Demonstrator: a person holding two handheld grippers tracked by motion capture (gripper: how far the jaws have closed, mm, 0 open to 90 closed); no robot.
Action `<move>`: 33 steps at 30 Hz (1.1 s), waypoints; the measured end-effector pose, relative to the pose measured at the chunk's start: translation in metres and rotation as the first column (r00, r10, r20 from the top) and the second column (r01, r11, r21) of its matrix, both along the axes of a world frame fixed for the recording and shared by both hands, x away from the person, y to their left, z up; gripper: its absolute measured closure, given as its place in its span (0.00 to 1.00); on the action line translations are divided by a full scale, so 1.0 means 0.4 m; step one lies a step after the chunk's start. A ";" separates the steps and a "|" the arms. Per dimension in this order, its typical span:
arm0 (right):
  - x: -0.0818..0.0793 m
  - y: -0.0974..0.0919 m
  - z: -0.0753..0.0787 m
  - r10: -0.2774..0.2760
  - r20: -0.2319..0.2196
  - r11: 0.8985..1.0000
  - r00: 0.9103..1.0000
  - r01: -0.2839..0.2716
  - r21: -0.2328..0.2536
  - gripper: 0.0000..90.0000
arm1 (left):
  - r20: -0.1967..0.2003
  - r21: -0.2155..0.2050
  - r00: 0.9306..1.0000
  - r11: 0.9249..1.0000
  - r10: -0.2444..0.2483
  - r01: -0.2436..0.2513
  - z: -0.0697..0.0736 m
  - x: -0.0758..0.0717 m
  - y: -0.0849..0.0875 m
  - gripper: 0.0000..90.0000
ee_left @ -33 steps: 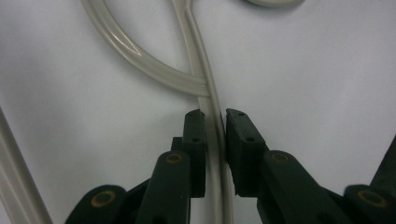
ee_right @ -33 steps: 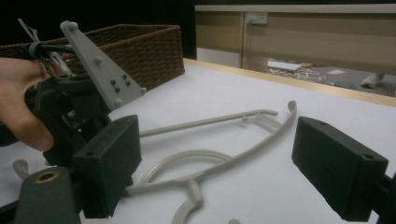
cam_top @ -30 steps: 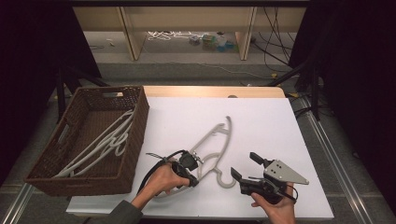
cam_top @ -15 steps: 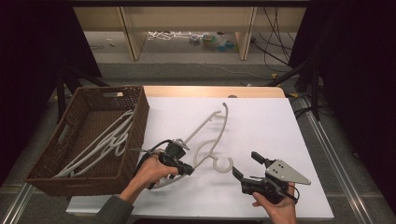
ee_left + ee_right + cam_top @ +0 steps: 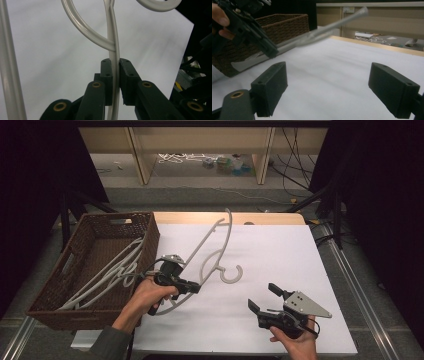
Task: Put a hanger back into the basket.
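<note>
While my left gripper (image 5: 192, 289) clamps the white hanger (image 5: 212, 247) | right gripper (image 5: 265, 297) gapes, idle | I'd keep the hook (image 5: 232, 275) clear of the basket (image 5: 52, 312) rim.

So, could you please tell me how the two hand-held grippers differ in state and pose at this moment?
The left hand-held gripper is shut on the white hanger; the right hand-held gripper stands open with nothing between its jaws. The left holds the hanger tilted up off the white table top, next to the wicker basket; the right sits low over the table's near edge. Both are black, two-jawed, each held in one hand.
</note>
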State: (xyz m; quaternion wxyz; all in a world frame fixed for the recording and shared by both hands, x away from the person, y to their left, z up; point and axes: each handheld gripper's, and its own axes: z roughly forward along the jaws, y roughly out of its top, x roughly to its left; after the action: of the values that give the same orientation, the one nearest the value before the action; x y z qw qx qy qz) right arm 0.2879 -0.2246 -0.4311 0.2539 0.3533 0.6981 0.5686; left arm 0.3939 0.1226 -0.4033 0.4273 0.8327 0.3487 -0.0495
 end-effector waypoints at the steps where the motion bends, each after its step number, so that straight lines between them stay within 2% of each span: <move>1: -0.005 0.002 0.001 0.003 -0.043 1.000 0.999 -0.003 0.012 0.18 | -0.004 -0.023 1.000 1.000 0.004 -0.004 0.008 -0.001 0.006 0.91; 4: -0.004 0.001 0.000 -0.003 -0.039 1.000 0.999 0.004 0.007 0.18 | -0.003 -0.054 1.000 0.998 0.016 -0.016 0.027 -0.009 0.020 0.91; 11: -0.005 0.001 0.000 -0.003 -0.044 1.000 0.999 0.004 0.013 0.18 | -0.017 -0.116 1.000 0.993 0.010 -0.012 0.058 -0.020 0.032 0.91; 14: -0.005 0.000 -0.001 -0.007 -0.047 1.000 0.999 0.008 0.006 0.18 | -0.016 -0.133 1.000 0.991 0.013 -0.015 0.080 -0.024 0.037 0.91; 17: -0.002 0.003 -0.003 -0.004 -0.038 0.999 0.999 0.006 0.032 0.18 | -0.005 -0.144 1.000 0.990 0.008 -0.009 0.106 -0.033 0.041 0.91; 19: -0.001 0.001 -0.003 -0.007 -0.031 1.000 1.000 0.008 0.021 0.18 | 0.001 -0.162 1.000 0.987 0.011 -0.011 0.125 -0.041 0.044 0.91; 20: -0.004 0.000 -0.001 -0.003 -0.045 1.000 0.999 0.003 0.018 0.18 | 0.005 -0.167 1.000 0.986 0.006 -0.005 0.135 -0.046 0.047 0.91; 27: -0.003 -0.002 -0.001 -0.010 -0.041 1.000 0.999 0.011 0.023 0.18 | 0.043 -0.183 0.999 0.983 0.006 0.002 0.202 -0.072 0.070 0.91; 29: -0.004 -0.002 -0.001 -0.010 -0.043 1.000 0.999 0.011 0.024 0.18 | 0.055 -0.173 0.998 0.985 0.011 -0.002 0.220 -0.077 0.079 0.91; 31: -0.003 -0.002 -0.001 -0.009 -0.039 1.000 0.999 0.010 0.023 0.18 | 0.057 -0.185 0.998 0.983 0.011 0.000 0.237 -0.080 0.090 0.91; 33: -0.005 -0.001 -0.001 -0.004 -0.054 1.000 0.999 0.006 0.027 0.18 | 0.069 -0.172 0.997 0.985 0.020 -0.008 0.251 -0.083 0.102 0.91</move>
State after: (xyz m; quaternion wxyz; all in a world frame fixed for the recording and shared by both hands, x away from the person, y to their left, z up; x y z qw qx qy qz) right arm 0.2860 -0.2251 -0.4314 0.2314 0.3737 0.6960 0.5677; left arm 0.3608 0.1636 -0.3028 0.5098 0.7916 0.3336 -0.0471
